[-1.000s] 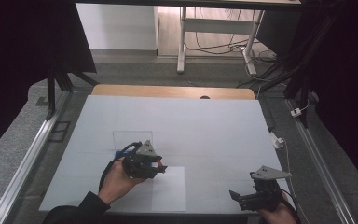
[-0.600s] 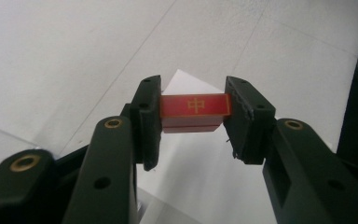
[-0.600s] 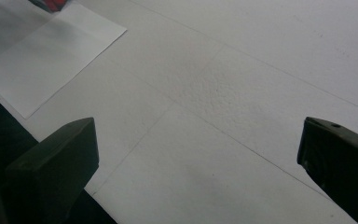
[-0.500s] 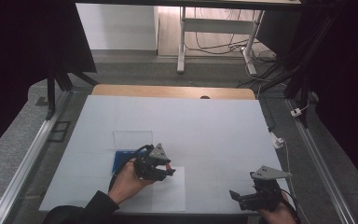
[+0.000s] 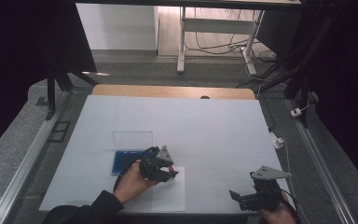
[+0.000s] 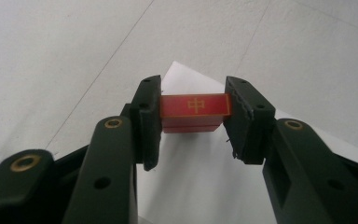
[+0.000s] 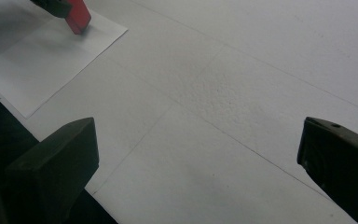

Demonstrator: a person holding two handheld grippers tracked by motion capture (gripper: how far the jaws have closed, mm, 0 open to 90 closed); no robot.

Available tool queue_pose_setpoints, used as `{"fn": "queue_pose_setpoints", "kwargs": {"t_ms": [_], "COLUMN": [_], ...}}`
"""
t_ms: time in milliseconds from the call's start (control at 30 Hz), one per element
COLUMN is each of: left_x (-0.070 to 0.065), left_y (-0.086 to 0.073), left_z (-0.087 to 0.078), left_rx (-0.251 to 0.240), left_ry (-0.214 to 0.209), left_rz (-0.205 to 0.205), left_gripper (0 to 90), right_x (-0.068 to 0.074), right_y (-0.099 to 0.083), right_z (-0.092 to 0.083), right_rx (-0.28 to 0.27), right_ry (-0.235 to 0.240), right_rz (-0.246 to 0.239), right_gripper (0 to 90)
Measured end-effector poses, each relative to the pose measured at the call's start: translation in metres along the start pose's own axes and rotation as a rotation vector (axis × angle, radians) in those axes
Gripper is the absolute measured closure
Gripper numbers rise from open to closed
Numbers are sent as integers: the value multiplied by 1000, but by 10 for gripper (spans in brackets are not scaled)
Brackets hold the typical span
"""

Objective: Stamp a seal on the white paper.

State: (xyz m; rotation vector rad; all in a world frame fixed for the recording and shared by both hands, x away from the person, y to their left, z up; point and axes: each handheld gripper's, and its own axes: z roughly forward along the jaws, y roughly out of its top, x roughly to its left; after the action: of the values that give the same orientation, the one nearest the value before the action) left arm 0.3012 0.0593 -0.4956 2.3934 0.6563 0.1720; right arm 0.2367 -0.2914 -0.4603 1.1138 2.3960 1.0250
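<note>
From the high view, the left tool (image 5: 168,171) sits over the near-left part of the white worktop (image 5: 205,126), above a white sheet of paper (image 5: 170,196), with a small red thing barely visible at its tip. The left gripper view makes that thing plain: a red block (image 6: 194,105) with a gold character on its face, clamped squarely between the two black jaws and held just above the sheet of paper (image 6: 200,186). The right gripper view shows the same red block (image 7: 78,16) from the side at its far-left corner, its lower edge close over or on the paper (image 7: 46,65); contact cannot be told. The high view alone shows a blue tray (image 5: 126,161) with a clear lid standing up behind it, just left of and beyond the left tool. The right tool (image 5: 237,196) rests at the near-right edge of the worktop, and its own view shows its jaws spread wide with nothing between them. Compared with a second ago, the left tool has moved right and slightly nearer, from over the blue tray to over the paper, uncovering the tray; the right tool has stayed put.
</note>
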Motion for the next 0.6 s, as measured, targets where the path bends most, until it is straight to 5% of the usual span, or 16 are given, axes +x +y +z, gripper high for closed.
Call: {"fn": "queue_pose_setpoints", "kwargs": {"t_ms": [600], "left_x": [-4], "left_y": [-4], "left_z": [8], "left_rx": [11], "left_ry": [20], "left_rz": [-9], "left_gripper": [587], "right_x": [1], "right_y": [0], "right_z": [0], "right_rx": [3], "right_ry": [-1], "right_rz": [-7], "right_gripper": [0]}}
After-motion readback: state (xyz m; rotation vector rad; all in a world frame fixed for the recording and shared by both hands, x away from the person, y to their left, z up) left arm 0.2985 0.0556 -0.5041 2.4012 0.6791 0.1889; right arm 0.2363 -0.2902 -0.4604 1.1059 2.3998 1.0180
